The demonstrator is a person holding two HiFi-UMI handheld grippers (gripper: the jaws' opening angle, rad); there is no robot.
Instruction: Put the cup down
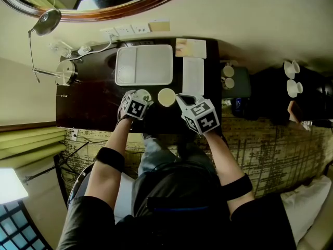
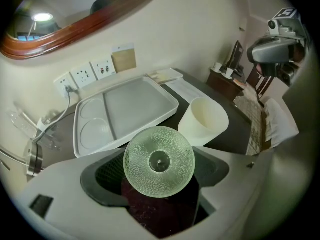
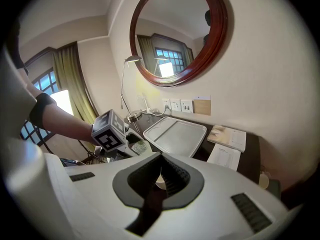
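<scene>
The printed sheet [image 1: 193, 76] and the booklet [image 1: 191, 48] at 1 o'clock on the dark worktop [image 1: 93, 98] carry text, but it is too small to read. The only other markings are the black-and-white squares on each gripper's cube.

Your left gripper [image 1: 140, 98] points steeply down with its jaws set wide. The green textured glass cup [image 2: 159, 161] sits between them, and you look straight down into it. Both pads appear to press on its sides, though the view is too close to show whether its base rests on the worktop. Just beside it at 3 o'clock stands a cream cup [image 1: 166, 97], which neither gripper touches. The white divided tray [image 1: 144, 65] lies at 12 o'clock from the green cup, with wall sockets [image 2: 95, 71] beyond it.

Your right gripper [image 3: 161, 174] has its jaws pressed fully together with nothing between them. It hangs over the worktop's near edge, at 3 o'clock from the cream cup. A round wood-framed mirror [image 3: 180, 34] hangs on the wall above.
</scene>
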